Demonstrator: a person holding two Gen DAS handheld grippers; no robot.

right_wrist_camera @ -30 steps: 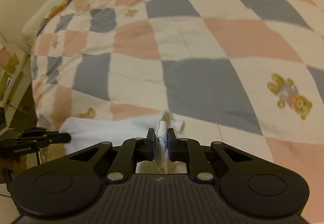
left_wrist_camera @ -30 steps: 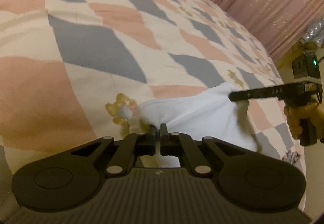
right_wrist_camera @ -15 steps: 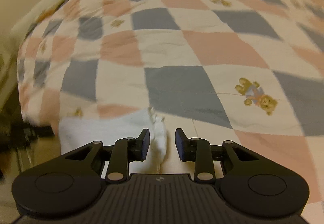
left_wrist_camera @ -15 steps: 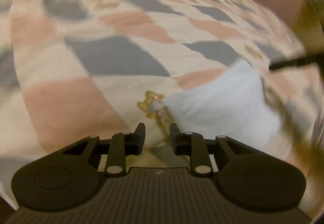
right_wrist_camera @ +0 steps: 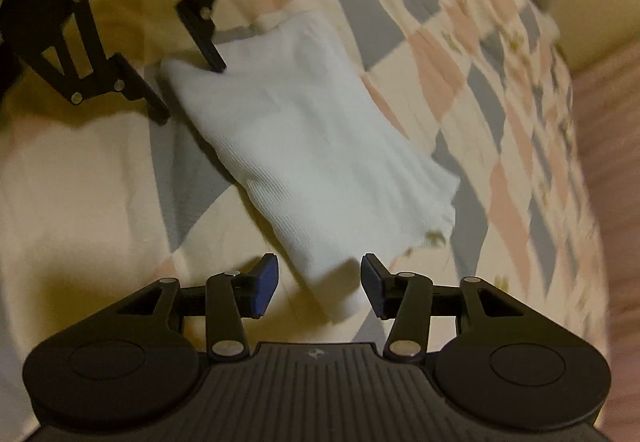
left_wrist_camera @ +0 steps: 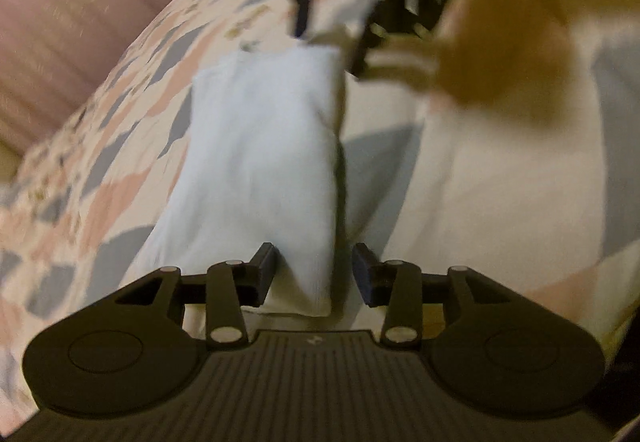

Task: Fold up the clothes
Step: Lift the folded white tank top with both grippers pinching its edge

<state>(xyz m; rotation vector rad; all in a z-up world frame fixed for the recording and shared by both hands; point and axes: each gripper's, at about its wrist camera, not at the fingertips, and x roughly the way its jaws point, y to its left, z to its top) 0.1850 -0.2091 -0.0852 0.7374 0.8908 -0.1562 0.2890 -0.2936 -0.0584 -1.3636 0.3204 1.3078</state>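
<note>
- Your left gripper (left_wrist_camera: 314,274) is spread wide, gripping nothing; one end of the folded white garment (left_wrist_camera: 260,146) sits in the gap between its fingers, and I can't tell if either pad touches the cloth.
- Your right gripper (right_wrist_camera: 318,288) is just as wide apart and empty, with the garment's (right_wrist_camera: 312,146) near corner poking into the space between its blue pads.
- The garment lies flat as a compact rectangle on the checked bedspread (right_wrist_camera: 460,54), close to the bed's near edge, pink, grey and cream squares around it.
- In the right wrist view, the left gripper (right_wrist_camera: 192,94) reaches in from the top left corner, one fingertip right at the far end of the cloth, the other just off its edge.
- In the left wrist view, the right gripper (left_wrist_camera: 328,42) sits blurred at the top beyond the garment's far end, with your hand (left_wrist_camera: 500,54) behind it, too smeared to read its grip.
- A pink curtain (left_wrist_camera: 80,22) hangs past the far side of the bed.
</note>
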